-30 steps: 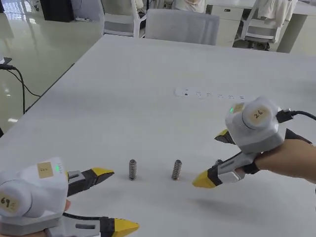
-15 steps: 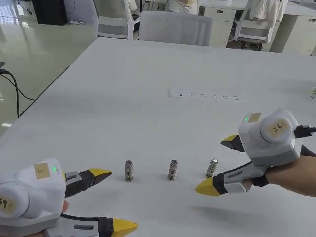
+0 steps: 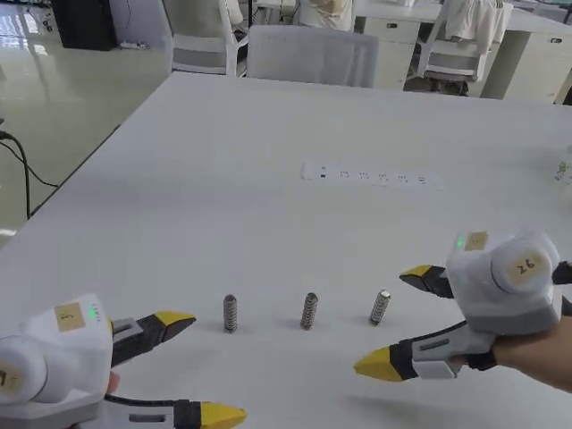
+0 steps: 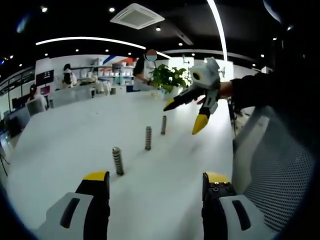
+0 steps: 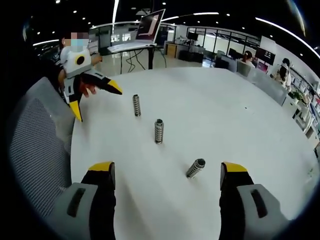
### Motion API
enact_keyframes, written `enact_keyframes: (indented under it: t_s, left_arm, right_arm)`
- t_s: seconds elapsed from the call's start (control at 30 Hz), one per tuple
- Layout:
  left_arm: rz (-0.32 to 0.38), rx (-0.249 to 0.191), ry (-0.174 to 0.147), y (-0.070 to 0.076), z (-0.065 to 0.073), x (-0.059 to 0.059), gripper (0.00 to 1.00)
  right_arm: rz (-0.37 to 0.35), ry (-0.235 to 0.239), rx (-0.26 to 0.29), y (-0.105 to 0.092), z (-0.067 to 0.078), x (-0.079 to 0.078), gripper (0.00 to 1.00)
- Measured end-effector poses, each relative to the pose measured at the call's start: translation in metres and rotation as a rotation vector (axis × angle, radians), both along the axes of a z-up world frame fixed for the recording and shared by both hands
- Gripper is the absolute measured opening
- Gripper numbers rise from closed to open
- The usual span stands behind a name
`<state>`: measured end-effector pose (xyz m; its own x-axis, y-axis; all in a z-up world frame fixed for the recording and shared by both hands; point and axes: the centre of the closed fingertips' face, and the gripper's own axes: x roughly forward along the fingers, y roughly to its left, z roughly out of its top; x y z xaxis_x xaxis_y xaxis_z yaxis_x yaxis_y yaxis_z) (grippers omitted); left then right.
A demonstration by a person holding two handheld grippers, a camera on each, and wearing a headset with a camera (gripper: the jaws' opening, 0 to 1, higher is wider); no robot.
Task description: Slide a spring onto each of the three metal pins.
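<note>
The right gripper [image 3: 393,319], a white hand-held body with black jaws tipped in yellow, hangs just above the white tabletop [image 3: 268,179] with its jaws spread wide and nothing between them. The left gripper [image 3: 198,366], of the same build, is likewise spread and empty. Three small grey coiled metal springs stand in a row between the two tools. The nearest spring [image 5: 195,168] sits just ahead of the right gripper's jaws and leans a little, the middle spring [image 5: 159,131] stands further ahead, and the far spring [image 5: 136,105] is just ahead of the left gripper. Loose coils would likely topple, so their standing suggests each is sleeved over one of the metal pins, which are hidden inside the coils. With all three seated, the open jaws on either side read as a release, and the task looks done or nearly so. The lean of the nearest spring may mean it is not fully down.
</note>
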<state>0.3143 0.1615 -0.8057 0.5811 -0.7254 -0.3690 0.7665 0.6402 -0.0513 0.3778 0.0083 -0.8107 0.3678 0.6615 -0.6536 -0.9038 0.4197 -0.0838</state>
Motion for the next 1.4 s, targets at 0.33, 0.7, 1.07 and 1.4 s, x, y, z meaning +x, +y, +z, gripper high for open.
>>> enact_keyframes:
  t_s: [0.33, 0.7, 1.07, 1.4]
  left_arm:
    - [0.008, -0.01, 0.009, 0.001, -0.001, -0.002, 0.74]
    - [0.019, -0.024, 0.013, 0.002, -0.001, -0.004, 0.75]
    - [0.036, -0.042, 0.012, 0.004, -0.001, -0.005, 0.76]
    - [0.045, -0.054, 0.012, 0.004, -0.002, -0.004, 0.76]
  right_arm:
    - [-0.014, 0.004, 0.032, -0.005, -0.005, -0.013, 0.87]
    - [-0.026, -0.002, 0.111, -0.008, -0.002, -0.02, 0.88]
    - [-0.029, -0.045, 0.169, -0.01, 0.008, -0.021, 0.91]
    - [-0.008, -0.071, 0.229, -0.01, 0.009, -0.021, 0.91]
